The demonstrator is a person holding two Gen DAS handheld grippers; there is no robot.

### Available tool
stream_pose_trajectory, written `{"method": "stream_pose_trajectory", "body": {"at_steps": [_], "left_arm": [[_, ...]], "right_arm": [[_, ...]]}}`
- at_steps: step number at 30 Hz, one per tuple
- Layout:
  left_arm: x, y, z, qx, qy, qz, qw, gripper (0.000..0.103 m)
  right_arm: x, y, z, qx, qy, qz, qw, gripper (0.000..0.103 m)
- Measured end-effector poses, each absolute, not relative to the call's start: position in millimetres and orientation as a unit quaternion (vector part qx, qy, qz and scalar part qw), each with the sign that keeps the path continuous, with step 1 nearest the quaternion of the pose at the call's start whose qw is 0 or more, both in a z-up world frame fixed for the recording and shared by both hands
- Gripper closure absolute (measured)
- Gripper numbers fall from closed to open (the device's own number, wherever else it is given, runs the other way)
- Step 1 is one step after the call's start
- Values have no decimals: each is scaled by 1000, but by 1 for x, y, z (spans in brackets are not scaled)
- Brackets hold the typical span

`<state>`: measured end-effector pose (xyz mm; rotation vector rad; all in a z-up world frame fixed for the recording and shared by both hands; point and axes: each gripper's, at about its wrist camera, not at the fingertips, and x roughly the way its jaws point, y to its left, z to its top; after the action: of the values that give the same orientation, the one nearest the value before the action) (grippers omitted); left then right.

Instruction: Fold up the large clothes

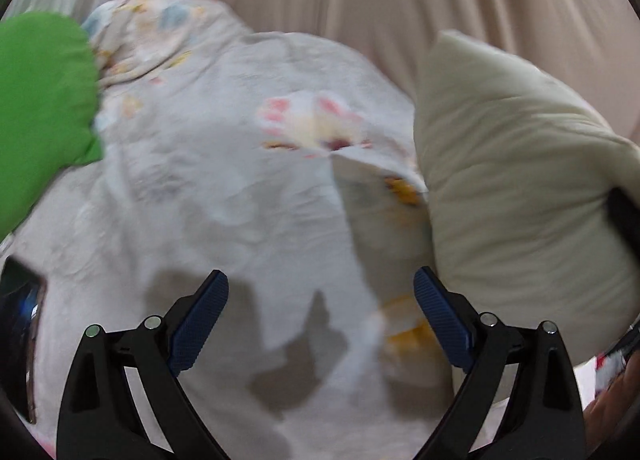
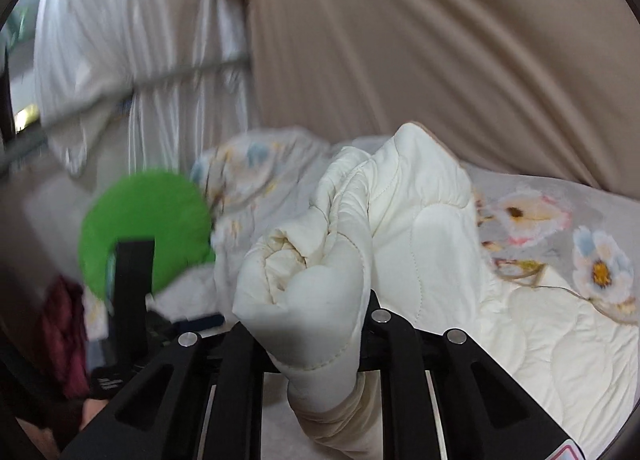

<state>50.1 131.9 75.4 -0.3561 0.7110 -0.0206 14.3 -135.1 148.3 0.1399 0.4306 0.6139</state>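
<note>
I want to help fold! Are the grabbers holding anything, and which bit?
The right gripper pinches a bunched edge of the cream quilt. The left gripper is open and holds nothing.

Cream quilted garment (image 2: 400, 228), bunched on bed

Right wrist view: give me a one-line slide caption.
Right gripper clamped on a bunched fold of the cream quilted garment, over a floral bedsheet beside a green cushion.
</note>
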Motion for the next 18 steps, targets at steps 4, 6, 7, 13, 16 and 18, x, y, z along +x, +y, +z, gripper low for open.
{"method": "stream_pose_trajectory", "body": {"at_steps": [4,6,7,13,16,18], "left_arm": [[58,83,97,-143,328,-80,930,11],[62,53,105,-128,320,-121,931,11],[64,32,110,-116,318,-144,930,11],[67,-69,112,-63,324,-234,914,11],[69,-105,104,-44,338,-255,905,11],[74,-125,93,-23,352,-255,901,12]], "right_arm": [[6,-256,140,181,203,226,936,89],[3,-311,115,239,222,182,928,89],[2,-333,98,263,234,162,922,89],[-6,-394,8,351,286,121,883,88],[-5,-395,-13,359,298,124,876,88],[-4,-398,-26,379,303,134,864,87]]}}
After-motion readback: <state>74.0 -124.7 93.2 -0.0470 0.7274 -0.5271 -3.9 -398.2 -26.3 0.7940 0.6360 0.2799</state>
